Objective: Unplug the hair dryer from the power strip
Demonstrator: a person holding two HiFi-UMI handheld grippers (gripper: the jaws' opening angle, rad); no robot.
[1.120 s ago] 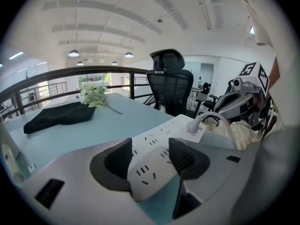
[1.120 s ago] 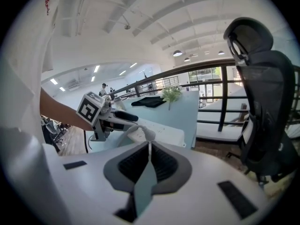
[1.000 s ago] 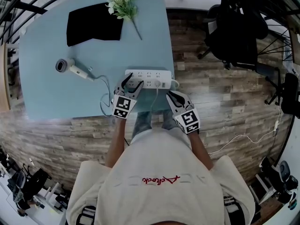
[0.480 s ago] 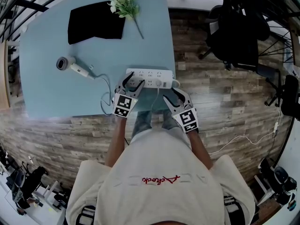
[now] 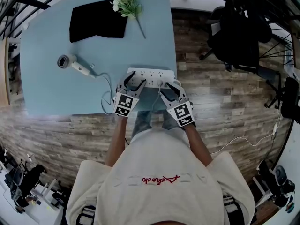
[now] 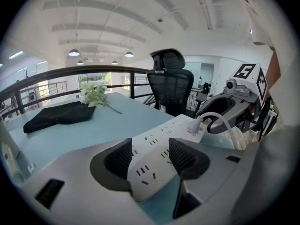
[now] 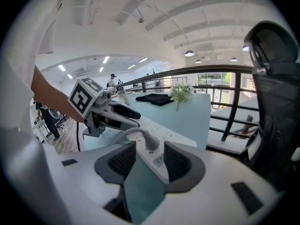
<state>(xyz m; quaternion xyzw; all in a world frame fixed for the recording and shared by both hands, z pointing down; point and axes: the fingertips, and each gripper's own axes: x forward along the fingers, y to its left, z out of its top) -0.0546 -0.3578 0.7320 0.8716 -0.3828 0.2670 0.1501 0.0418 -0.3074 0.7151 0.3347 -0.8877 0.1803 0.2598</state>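
White power strip (image 5: 150, 73) long axis left-right — hair dryer (image 5: 74, 65) handle points toward it.

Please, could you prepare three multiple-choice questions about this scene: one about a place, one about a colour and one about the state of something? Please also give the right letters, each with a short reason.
1. Where does the hair dryer lie?
A. on the table, left of the power strip in the head view
B. on the wooden floor
C. on the office chair

2. What colour is the power strip?
A. black
B. white
C. red

3. In what state is the plug?
A. pulled out and lying on the table
B. seated in the power strip
C. hanging over the table's edge

Answers:
1 A: the head view shows it on the blue top, apart from the strip.
2 B: the strip is white in every view.
3 B: the right gripper view shows it standing upright in the strip.
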